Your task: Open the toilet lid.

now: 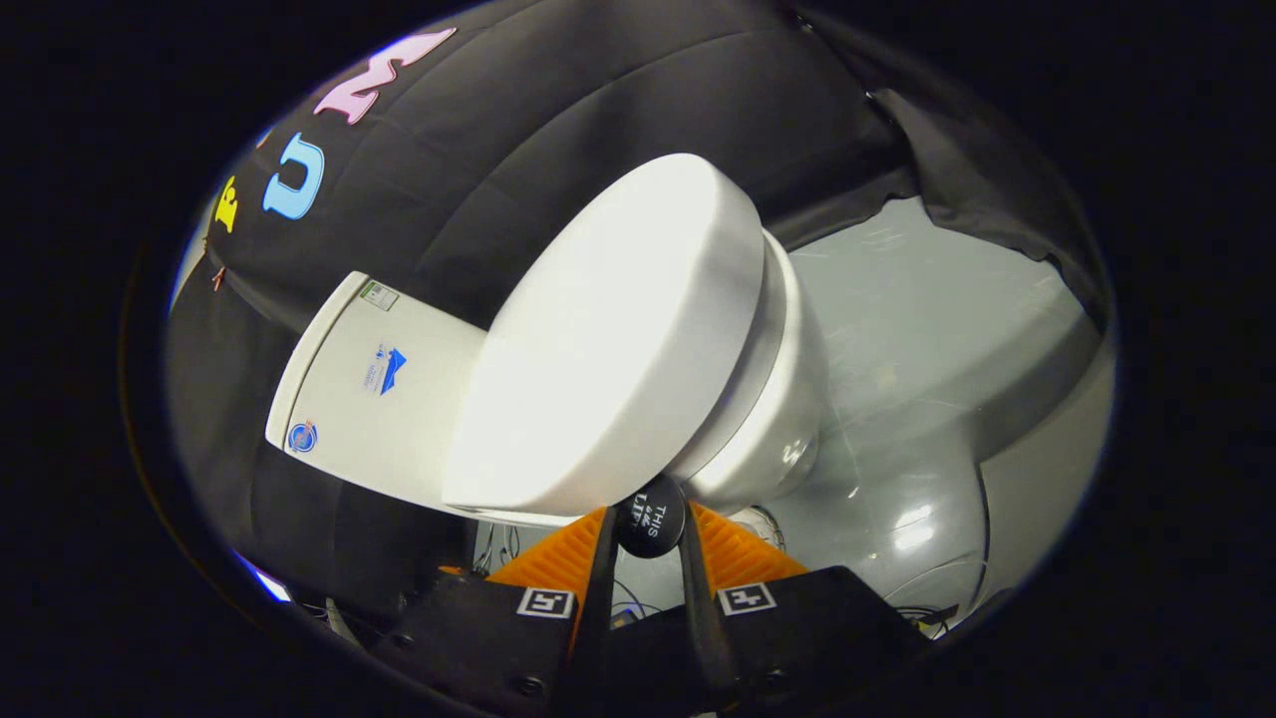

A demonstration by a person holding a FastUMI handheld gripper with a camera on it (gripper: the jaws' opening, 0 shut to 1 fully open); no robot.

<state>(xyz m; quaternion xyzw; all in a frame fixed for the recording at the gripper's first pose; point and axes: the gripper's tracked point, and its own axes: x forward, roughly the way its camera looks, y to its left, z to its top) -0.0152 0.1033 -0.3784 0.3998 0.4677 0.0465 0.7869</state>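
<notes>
Here the gripper (651, 527) has its two fingers drawn close together on a small round black tab (652, 519) that juts from the edge of the toilet lid (608, 339). Both fingers press against the sides of the tab, so the claw is clamped on it. The tab bears small white lettering.

The white toilet lid lies just ahead of the fingers, broad and smooth, and is raised part way off the toilet bowl (778, 399): a wedge-shaped gap shows between the lid's underside and the rim of the bowl. The whole toilet appears strongly tilted in the gripper view, with the lid's far end pointing toward the black cloth wall (558, 110).

Beyond the lid stands the white cistern (369, 399), with a few small stickers on its face. The bowl stands on a glossy grey floor (937, 359). Below the lid, between the fingers and the cistern, some thin cables (503, 546) show faintly.
</notes>
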